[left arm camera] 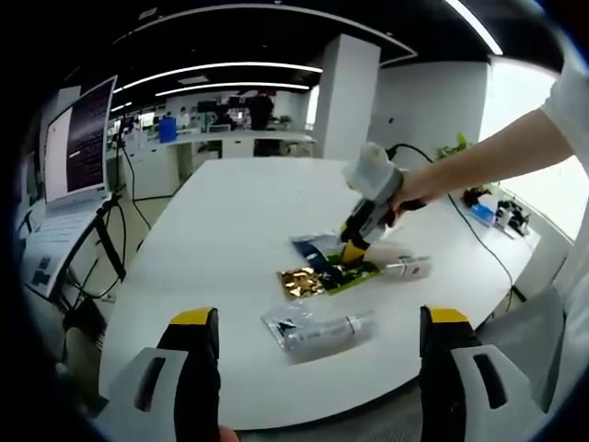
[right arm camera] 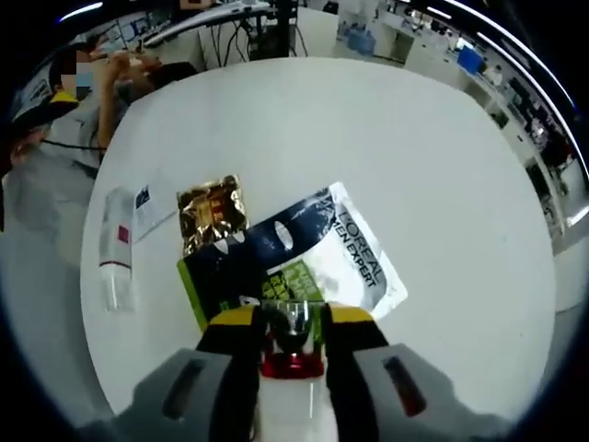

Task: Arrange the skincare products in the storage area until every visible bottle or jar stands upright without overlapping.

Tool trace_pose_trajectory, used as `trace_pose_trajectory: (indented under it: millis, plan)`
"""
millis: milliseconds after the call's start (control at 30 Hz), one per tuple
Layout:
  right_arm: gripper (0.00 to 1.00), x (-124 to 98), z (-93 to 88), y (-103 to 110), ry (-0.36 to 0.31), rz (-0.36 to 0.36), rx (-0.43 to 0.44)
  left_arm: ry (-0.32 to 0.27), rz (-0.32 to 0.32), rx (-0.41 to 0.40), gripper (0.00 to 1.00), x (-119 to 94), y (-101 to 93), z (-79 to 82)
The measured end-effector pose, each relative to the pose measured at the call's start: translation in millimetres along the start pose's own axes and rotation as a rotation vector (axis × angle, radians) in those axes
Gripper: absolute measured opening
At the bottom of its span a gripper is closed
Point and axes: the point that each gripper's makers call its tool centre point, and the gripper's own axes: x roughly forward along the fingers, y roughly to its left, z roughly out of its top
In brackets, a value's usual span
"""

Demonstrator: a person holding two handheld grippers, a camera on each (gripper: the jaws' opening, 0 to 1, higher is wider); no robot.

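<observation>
Left gripper view: the left gripper has its yellow-tipped jaws spread wide with nothing between them, low over a round, smooth white table. Between the jaws, near the table's 6 o'clock edge, a clear glossy bag lies flat holding a slim silvery tube, long axis running from 8 to 2 o'clock. Beyond it sit a crinkled gold foil sachet and a green-edged dark sachet. The right gripper comes down from 1 o'clock onto those packets, a person's bare arm behind it. Just beside, at 3 o'clock, a pale bottle lies on its side.

In the right gripper view, the right gripper has its jaws closed on a small bottle with a red collar and clear cap, cap pointing to 12 o'clock. Ahead lies a white-and-navy flat pouch overlapping the green sachet. At 9 o'clock a clear tube with red band lies lengthwise, 12 to 6.
</observation>
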Motion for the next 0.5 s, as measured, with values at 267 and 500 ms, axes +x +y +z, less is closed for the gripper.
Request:
trace_pose_trajectory:
  millis: [267, 500]
  plan:
    - [0.26, -14, 2.8, -5, -0.040, -0.025, 0.015, -0.002, -0.006, 0.003, 0.88, 0, -1.2, 0.3]
    - [0.26, -38, 2.9, -23, -0.135, -0.090, 0.113, -0.002, -0.013, 0.007, 0.87, 0, -2.7, 0.2]
